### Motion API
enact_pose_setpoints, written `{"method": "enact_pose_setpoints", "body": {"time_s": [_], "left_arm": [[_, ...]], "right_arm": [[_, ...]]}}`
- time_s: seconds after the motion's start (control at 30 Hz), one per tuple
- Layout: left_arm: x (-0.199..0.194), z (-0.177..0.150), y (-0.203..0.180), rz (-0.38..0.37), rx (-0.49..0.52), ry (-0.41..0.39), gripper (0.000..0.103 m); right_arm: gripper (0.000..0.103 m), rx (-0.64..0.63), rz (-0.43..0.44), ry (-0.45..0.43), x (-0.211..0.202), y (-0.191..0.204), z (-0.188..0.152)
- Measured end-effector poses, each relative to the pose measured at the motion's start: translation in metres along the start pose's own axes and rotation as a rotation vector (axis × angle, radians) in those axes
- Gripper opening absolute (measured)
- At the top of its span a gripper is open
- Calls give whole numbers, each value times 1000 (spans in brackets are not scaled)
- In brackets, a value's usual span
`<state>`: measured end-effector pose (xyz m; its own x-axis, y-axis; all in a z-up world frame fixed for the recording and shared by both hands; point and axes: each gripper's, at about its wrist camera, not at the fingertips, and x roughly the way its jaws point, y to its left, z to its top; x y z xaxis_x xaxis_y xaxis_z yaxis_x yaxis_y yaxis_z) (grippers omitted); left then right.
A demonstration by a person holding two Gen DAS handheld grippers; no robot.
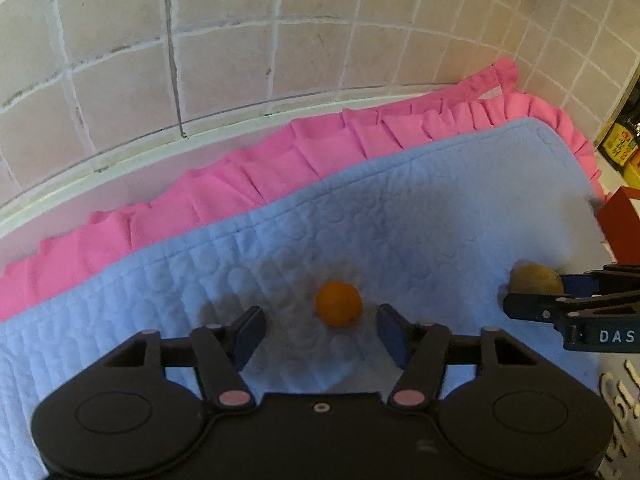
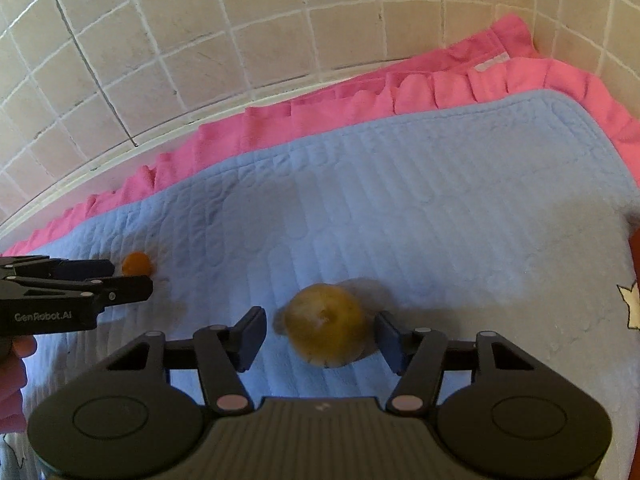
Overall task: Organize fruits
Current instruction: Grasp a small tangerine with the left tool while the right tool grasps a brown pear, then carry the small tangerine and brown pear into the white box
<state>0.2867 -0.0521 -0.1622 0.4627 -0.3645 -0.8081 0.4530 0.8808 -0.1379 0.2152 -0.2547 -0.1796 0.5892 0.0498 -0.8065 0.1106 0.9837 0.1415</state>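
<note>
I am lining up both tools at once. My left tool is hanging spread wide with the small orange fruit sitting between its fingers on the blue mat, untouched as far as I can tell. My right tool is likewise gaping around the yellow-brown fruit, not yet pinching it. I am judging that straddling each fruit this way is setting up a centred squeeze, so neither rolls off across the soft quilting.

One orange fruit, one yellow fruit
</note>
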Motion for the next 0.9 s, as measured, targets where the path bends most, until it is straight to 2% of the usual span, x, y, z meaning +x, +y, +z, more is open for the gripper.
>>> {"method": "enact_pose_setpoints", "body": {"time_s": [0.1, 0.23, 0.27, 0.37, 0.6, 0.8, 0.9], "left_arm": [[2, 2, -4, 16, 14, -5, 62], [1, 3, -11, 27, 55, -19, 31], [0, 3, -13, 24, 60, -22, 26], [-5, 4, -20, 23, 80, -37, 26], [-33, 5, -30, 5, 98, -81, 26], [-65, 8, -51, -15, 121, -138, 26], [-82, 13, -72, -32, 154, -174, 26]], "right_arm": [[57, -19, -3, -1, 0, 4, 0], [53, -28, -22, -1, 0, 7, 1], [51, -22, -23, 1, 0, 6, 1], [44, 16, -15, -2, -2, 0, 2], [43, 105, 58, -15, -18, -14, -1], [43, 101, 63, -81, -59, -16, -7], [43, 129, 64, -155, -95, -26, -8]]}}
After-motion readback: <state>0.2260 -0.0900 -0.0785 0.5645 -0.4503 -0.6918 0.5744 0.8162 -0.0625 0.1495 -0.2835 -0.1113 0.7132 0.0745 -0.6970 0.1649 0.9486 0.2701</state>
